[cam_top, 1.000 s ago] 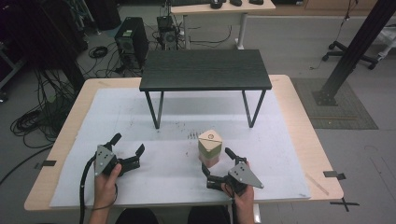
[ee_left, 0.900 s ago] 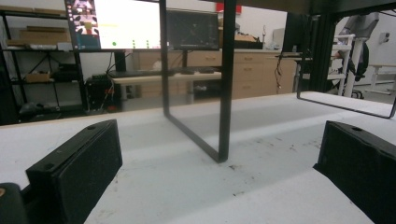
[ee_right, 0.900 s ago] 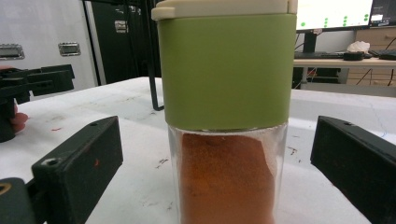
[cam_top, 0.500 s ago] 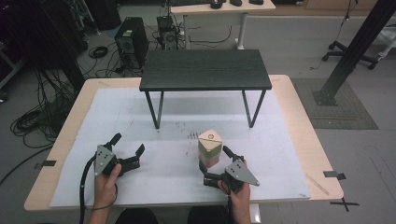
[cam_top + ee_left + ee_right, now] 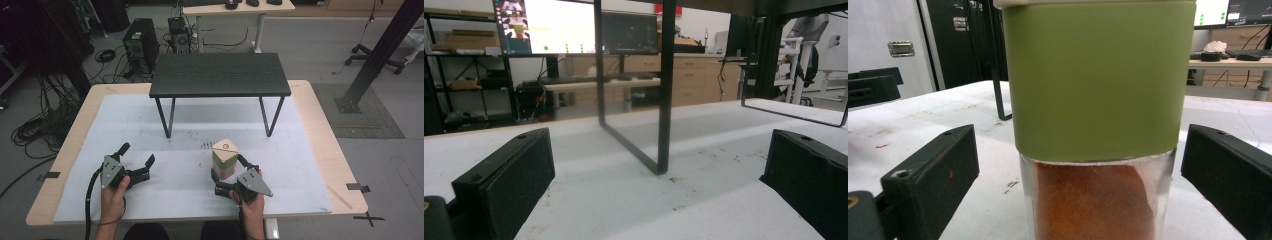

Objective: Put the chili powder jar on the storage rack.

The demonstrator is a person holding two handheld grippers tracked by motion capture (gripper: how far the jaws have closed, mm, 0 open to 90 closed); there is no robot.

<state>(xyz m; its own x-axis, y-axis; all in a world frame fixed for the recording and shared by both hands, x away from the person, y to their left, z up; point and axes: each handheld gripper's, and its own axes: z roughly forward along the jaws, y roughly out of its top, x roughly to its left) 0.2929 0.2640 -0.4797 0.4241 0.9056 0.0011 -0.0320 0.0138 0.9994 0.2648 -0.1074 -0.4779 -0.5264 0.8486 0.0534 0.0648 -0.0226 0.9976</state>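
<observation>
A three-sided jar (image 5: 224,158) stands upright on the white mat, with a cream top, an olive-green band and red-brown powder in its clear lower part. In the right gripper view the jar (image 5: 1095,120) stands between the two black jaws, which are spread wide and do not touch it. My right gripper (image 5: 230,168) is open around the jar's base in the high view. My left gripper (image 5: 137,154) rests open on the mat at the front left, with nothing between its jaws (image 5: 659,200).
A low black table (image 5: 220,75) on thin metal legs stands at the middle back of the mat; one leg (image 5: 665,90) rises just ahead of my left gripper. The white mat (image 5: 190,130) covers most of the wooden tabletop (image 5: 327,145).
My right gripper has slid forward and left, bringing its open jaws around the jar's base. The left gripper has stayed in place.
</observation>
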